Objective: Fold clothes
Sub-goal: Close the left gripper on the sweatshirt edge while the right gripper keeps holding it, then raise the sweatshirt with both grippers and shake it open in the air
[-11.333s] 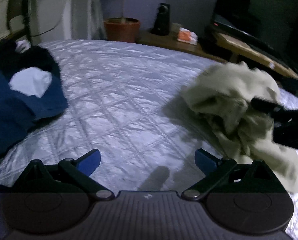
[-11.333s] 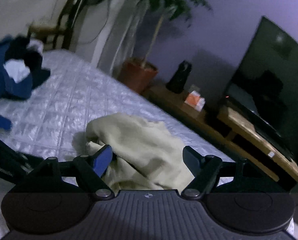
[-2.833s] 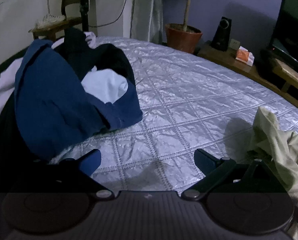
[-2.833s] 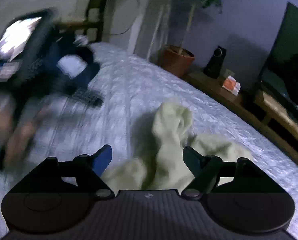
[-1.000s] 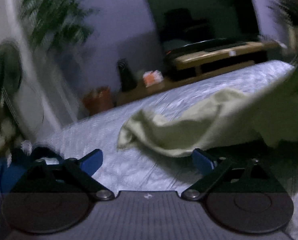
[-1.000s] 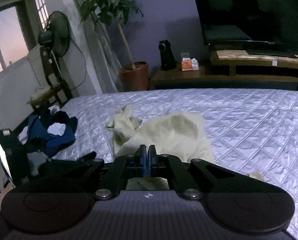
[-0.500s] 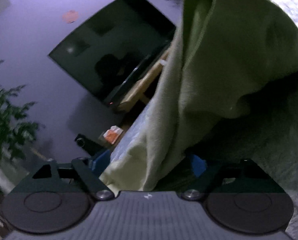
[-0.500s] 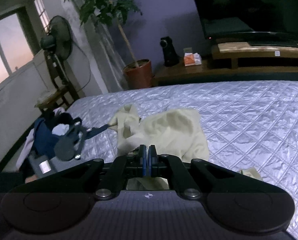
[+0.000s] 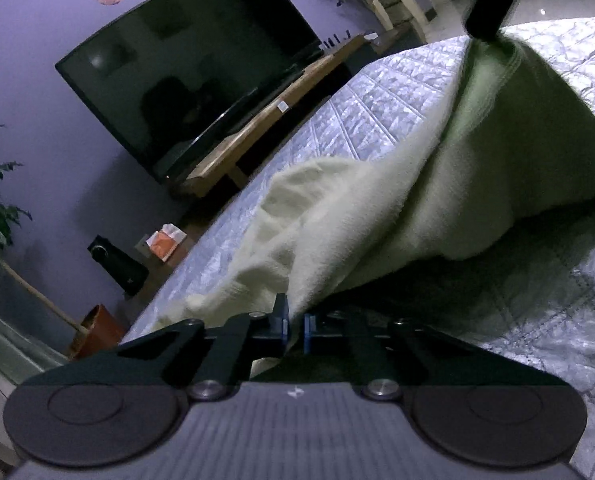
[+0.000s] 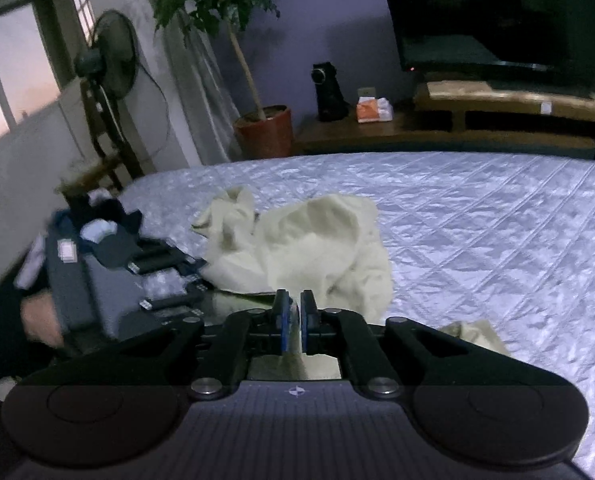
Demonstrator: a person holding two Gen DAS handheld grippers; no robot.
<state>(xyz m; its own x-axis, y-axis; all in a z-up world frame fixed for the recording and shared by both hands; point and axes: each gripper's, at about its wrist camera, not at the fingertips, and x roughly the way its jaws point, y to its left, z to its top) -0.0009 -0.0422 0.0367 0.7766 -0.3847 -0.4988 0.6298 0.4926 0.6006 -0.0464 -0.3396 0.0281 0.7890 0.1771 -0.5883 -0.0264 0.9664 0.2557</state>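
While tilted over the bed (image 10: 497, 220), pinches a fold of the pale yellow garment (image 9: 377, 208) with the left hand-held gripper (image 9: 293, 326), blue pads pressed together on the fabric at the near edge of the left wrist view. Holds another edge of the same garment up at the far right with the right hand-held gripper (image 10: 295, 326), seen from the left only as a dark tip above a stitched seam, cloth draping down from it in a long slope towards the left one. Opening the jaws of that right one at this moment, with a narrow gap between the blue pads and pale fabric between them. Leaves the rest of the garment crumpled on the quilted silver-grey bed, about the middle, just beyond both tools. Has a heap of dark blue and black clothes (image 10: 105, 236) at the far left edge of the bed, apart from the pale garment. Grips the left tool with a blurred hand (image 10: 41, 316) at the near left of the right wrist view. Beyond the bed: a dark television (image 9: 185, 76) on a low wooden table (image 10: 517, 100), a potted plant (image 10: 265, 132) and a standing fan (image 10: 109, 56) by the window.
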